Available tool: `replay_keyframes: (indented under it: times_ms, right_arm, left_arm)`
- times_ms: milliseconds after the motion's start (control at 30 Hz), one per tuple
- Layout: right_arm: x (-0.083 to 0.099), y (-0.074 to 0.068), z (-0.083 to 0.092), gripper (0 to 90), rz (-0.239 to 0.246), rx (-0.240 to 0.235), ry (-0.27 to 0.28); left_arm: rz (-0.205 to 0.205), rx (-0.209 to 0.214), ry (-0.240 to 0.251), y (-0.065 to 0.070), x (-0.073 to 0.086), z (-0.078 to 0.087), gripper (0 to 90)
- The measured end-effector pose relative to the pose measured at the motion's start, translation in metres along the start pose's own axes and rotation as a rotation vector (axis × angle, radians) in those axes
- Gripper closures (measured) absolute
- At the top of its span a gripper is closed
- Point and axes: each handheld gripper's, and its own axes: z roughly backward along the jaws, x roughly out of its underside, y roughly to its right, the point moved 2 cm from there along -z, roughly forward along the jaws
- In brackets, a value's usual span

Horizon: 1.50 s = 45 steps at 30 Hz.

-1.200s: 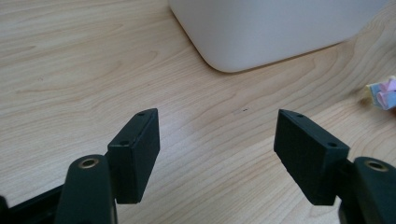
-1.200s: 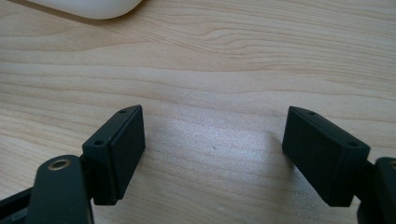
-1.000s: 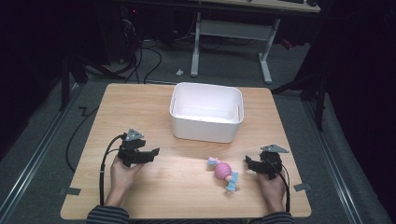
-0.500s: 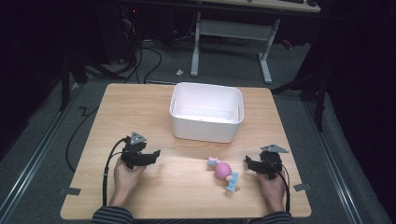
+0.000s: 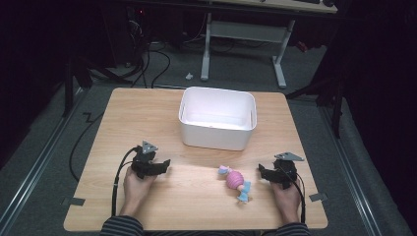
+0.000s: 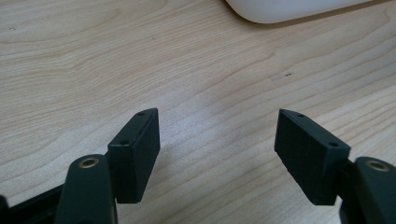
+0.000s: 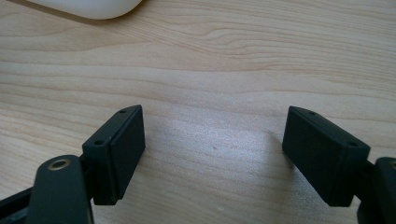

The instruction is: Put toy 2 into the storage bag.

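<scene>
Black jaws spread wide on both: left gripper (image 5: 164, 163) and right gripper (image 5: 261, 172) gape over bare wooden table (image 5: 123, 113), nothing between them. White plastic bin (image 5: 218, 118) is the landmark: grippers sit on its near side, left and right. Pink-and-blue toy (image 5: 236, 181) lies near-right of bin, just beside right gripper. Bin looks empty.

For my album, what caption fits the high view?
Two open tongs, left and right, resting beside a pink toy and white bin.
</scene>
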Motion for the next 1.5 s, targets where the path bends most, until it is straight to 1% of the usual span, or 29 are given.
replay_keyframes:
  times_ms: [67, 233, 300, 400, 500, 567, 600, 633, 667, 733, 800, 900, 933, 967, 1033, 1100, 1133, 1200, 1233, 1300, 1500]
  right_arm:
    - [0.000, 0.000, 0.000, 21.1, 0.001, 0.000, 0.000]
    - [0.000, 0.000, 0.000, 21.1, 0.000, 0.000, 0.000]
    - [0.000, 0.000, 0.000, 21.0, 0.000, -0.001, 0.000]
    - [-0.001, 0.000, -0.001, 21.0, 0.000, -0.001, -0.001]
    - [-0.001, 0.000, 0.000, 20.9, 0.002, -0.002, -0.002]
    - [-0.001, 0.002, 0.000, 21.2, 0.015, -0.017, -0.010]
    - [-0.001, 0.002, 0.000, 21.2, 0.015, -0.017, -0.010]
    - [-0.001, 0.002, 0.002, 22.3, 0.022, -0.029, -0.030]
    - [-0.002, 0.002, 0.003, 23.3, 0.024, -0.031, -0.035]
    - [-0.001, 0.002, 0.005, 27.0, 0.027, -0.037, -0.041]
    - [-0.001, 0.002, 0.008, 28.1, 0.023, -0.058, -0.037]
    - [-0.001, 0.000, 0.012, 29.1, 0.029, -0.069, -0.029]
    - [-0.001, -0.001, 0.016, 29.3, 0.029, -0.089, -0.031]
    - [-0.001, -0.001, 0.016, 29.3, 0.029, -0.089, -0.031]
    - [-0.001, -0.002, 0.021, 29.7, 0.046, -0.107, -0.019]
    - [-0.002, -0.003, 0.023, 29.8, 0.046, -0.113, -0.019]
    - [-0.002, -0.005, 0.026, 29.8, 0.050, -0.132, -0.015]
    - [-0.003, -0.007, 0.031, 29.7, 0.055, -0.145, -0.008]
    - [-0.003, -0.007, 0.031, 29.7, 0.055, -0.145, -0.008]
    - [-0.003, -0.011, 0.036, 29.2, 0.072, -0.154, 0.003]
    - [-0.002, -0.014, 0.039, 29.0, 0.082, -0.175, 0.004]
  left_arm:
    - [-0.001, -0.005, -0.009, -0.001, 0.001, -0.002, 31.2]
    - [-0.008, -0.017, -0.009, -0.001, 0.001, -0.006, 31.2]
    - [-0.012, -0.020, -0.016, -0.001, 0.002, -0.008, 31.0]
    - [-0.028, -0.031, -0.011, 0.000, 0.002, -0.010, 30.6]
    - [-0.039, -0.040, 0.007, 0.000, 0.003, -0.013, 29.4]
    - [-0.040, -0.036, 0.027, 0.000, 0.004, -0.014, 26.3]
    - [-0.040, -0.036, 0.027, 0.000, 0.004, -0.014, 26.6]
    - [-0.040, -0.039, 0.026, 0.000, 0.004, -0.014, 26.5]
    - [-0.039, -0.042, 0.026, 0.000, 0.004, -0.014, 26.3]
    - [-0.038, -0.043, 0.026, 0.000, 0.004, -0.014, 26.0]
    - [-0.039, -0.044, 0.026, 0.000, 0.004, -0.014, 25.9]
    - [-0.038, -0.045, 0.026, 0.000, 0.004, -0.014, 25.8]
    - [-0.038, -0.044, 0.026, 0.000, 0.004, -0.014, 25.8]
    - [-0.038, -0.044, 0.026, 0.000, 0.004, -0.014, 25.8]
    - [-0.038, -0.044, 0.026, 0.000, 0.004, -0.014, 25.8]
    - [-0.038, -0.044, 0.026, 0.000, 0.004, -0.014, 25.8]
    - [-0.038, -0.044, 0.026, 0.000, 0.004, -0.014, 25.8]
    - [-0.038, -0.044, 0.026, 0.000, 0.004, -0.014, 25.8]
    - [-0.038, -0.044, 0.026, 0.000, 0.004, -0.014, 25.8]
    - [-0.038, -0.044, 0.026, 0.000, 0.004, -0.014, 25.8]
    - [-0.037, -0.043, 0.026, 0.000, 0.004, -0.014, 25.7]
